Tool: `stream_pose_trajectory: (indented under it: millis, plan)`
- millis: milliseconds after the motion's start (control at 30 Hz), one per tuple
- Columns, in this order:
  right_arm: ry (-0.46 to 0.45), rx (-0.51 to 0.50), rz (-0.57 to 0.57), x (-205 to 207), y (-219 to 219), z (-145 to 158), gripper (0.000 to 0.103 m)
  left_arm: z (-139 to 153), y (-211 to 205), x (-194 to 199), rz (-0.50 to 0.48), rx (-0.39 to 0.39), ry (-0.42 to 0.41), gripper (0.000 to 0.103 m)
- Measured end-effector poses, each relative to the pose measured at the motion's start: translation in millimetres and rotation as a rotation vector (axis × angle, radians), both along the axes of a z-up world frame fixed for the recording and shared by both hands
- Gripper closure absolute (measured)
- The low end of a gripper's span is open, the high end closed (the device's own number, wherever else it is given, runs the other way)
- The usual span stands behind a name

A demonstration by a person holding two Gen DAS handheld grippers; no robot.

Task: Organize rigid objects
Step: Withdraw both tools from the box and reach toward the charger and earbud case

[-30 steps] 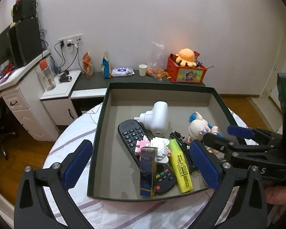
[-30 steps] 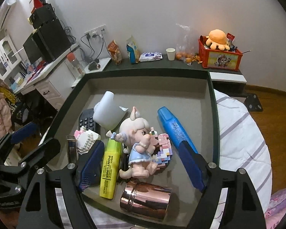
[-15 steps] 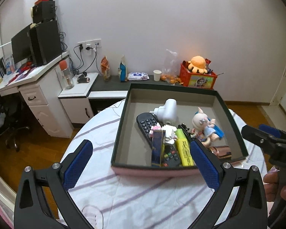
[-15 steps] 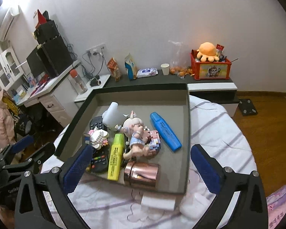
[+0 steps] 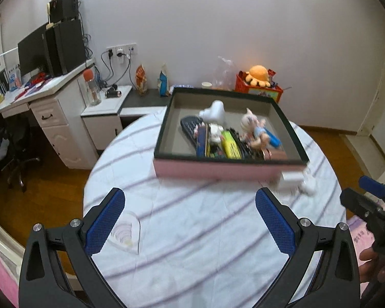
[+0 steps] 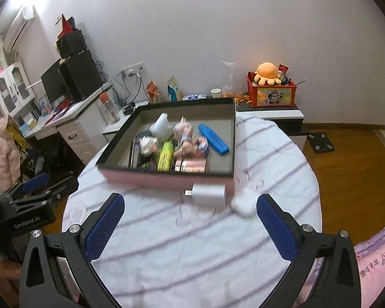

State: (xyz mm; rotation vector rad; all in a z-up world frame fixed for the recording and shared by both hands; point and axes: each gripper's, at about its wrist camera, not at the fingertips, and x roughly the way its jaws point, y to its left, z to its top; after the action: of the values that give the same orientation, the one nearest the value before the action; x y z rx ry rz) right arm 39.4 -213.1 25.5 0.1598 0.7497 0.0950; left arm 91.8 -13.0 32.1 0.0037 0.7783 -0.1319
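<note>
A pink box with a dark rim (image 5: 218, 170) (image 6: 166, 179) sits at the far side of the round white striped table (image 5: 192, 243). It holds a black remote (image 5: 188, 125), a yellow highlighter (image 6: 165, 155), a blue marker (image 6: 213, 142), a doll figure (image 5: 252, 128), a white device (image 6: 161, 127) and a rose metal cup (image 6: 191, 165). A white charger (image 6: 208, 192) and a white earbud case (image 6: 243, 202) lie on the table by the box's near right corner. My left gripper (image 5: 190, 223) and right gripper (image 6: 190, 227) are open and empty, well back from the box.
A white desk with a monitor and speakers (image 5: 51, 51) stands at the left. A low dark shelf (image 6: 269, 107) behind the table carries snack bags, a paper cup and a red toy box (image 6: 270, 93). A pink bedspread (image 6: 372, 256) lies at the right.
Both grippers have pulled back and up from over the box, empty; the box now looks far smaller. The charger and earbud case have come into view.
</note>
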Motion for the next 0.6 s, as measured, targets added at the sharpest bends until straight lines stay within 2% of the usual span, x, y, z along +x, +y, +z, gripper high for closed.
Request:
stream_pose_trajectory:
  millis: [200, 600]
  plan:
    - [0.040, 0.010, -0.010, -14.8, -1.9, -13.8, 0.000, -6.6, 2.2, -19.3, 0.003, 0.005, 0.022, 0.000]
    - [0.036, 0.011, -0.022, -23.9, -6.0, -15.3, 0.000, -7.4, -1.0, -28.8, -0.002, 0.010, 0.021, 0.000]
